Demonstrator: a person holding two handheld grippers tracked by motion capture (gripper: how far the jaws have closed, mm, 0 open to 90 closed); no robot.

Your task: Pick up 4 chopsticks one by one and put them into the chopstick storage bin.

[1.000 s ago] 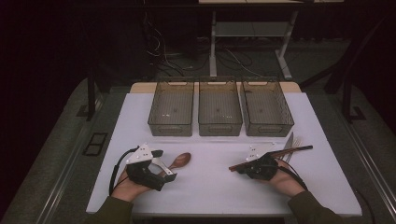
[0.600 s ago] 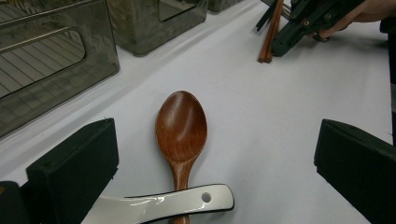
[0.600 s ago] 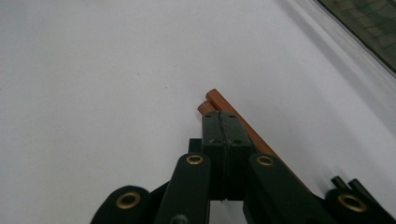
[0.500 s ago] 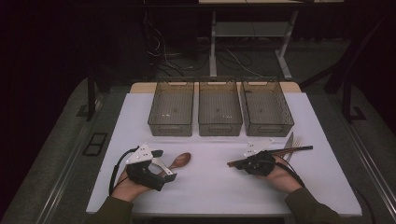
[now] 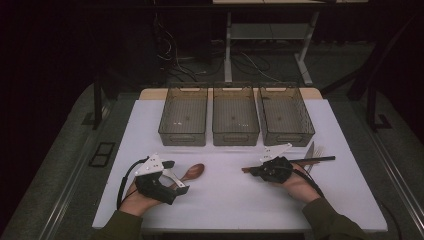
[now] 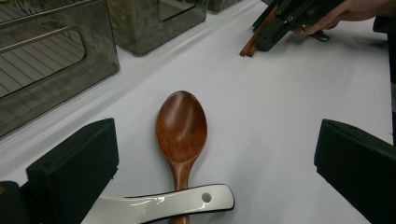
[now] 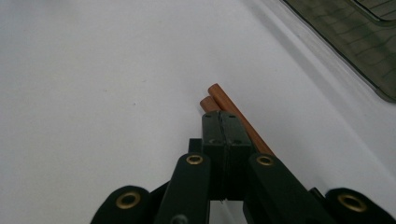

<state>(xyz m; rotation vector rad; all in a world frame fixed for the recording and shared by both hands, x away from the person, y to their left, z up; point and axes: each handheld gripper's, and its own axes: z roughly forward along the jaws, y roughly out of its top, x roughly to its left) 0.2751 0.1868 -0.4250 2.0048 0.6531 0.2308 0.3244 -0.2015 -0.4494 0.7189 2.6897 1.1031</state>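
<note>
A brown wooden spoon (image 6: 181,126) lies bowl-up on the white table (image 5: 225,200), between the wide-apart jaws of my left gripper (image 6: 217,135). A white ceramic spoon handle (image 6: 177,203) crosses its stem. From above, the left gripper (image 5: 175,184) rests at the front left with the wooden spoon (image 5: 192,172) just beyond it. My right gripper (image 5: 252,171) sits at the front right, shut on a pair of reddish-brown chopsticks (image 5: 320,160) that stick out both ways. Their ends (image 7: 212,98) poke past the closed right gripper (image 7: 219,116).
Three smoky translucent bins stand in a row at the back: left (image 5: 182,137), middle (image 5: 235,137), right (image 5: 290,137). Metal cutlery (image 5: 310,150) lies right of the right gripper. The bin walls (image 6: 56,65) loom close on the left gripper's left.
The right gripper has turned slightly with the chopsticks, so their left end has swung away from the person. The left gripper and both spoons have not moved.
</note>
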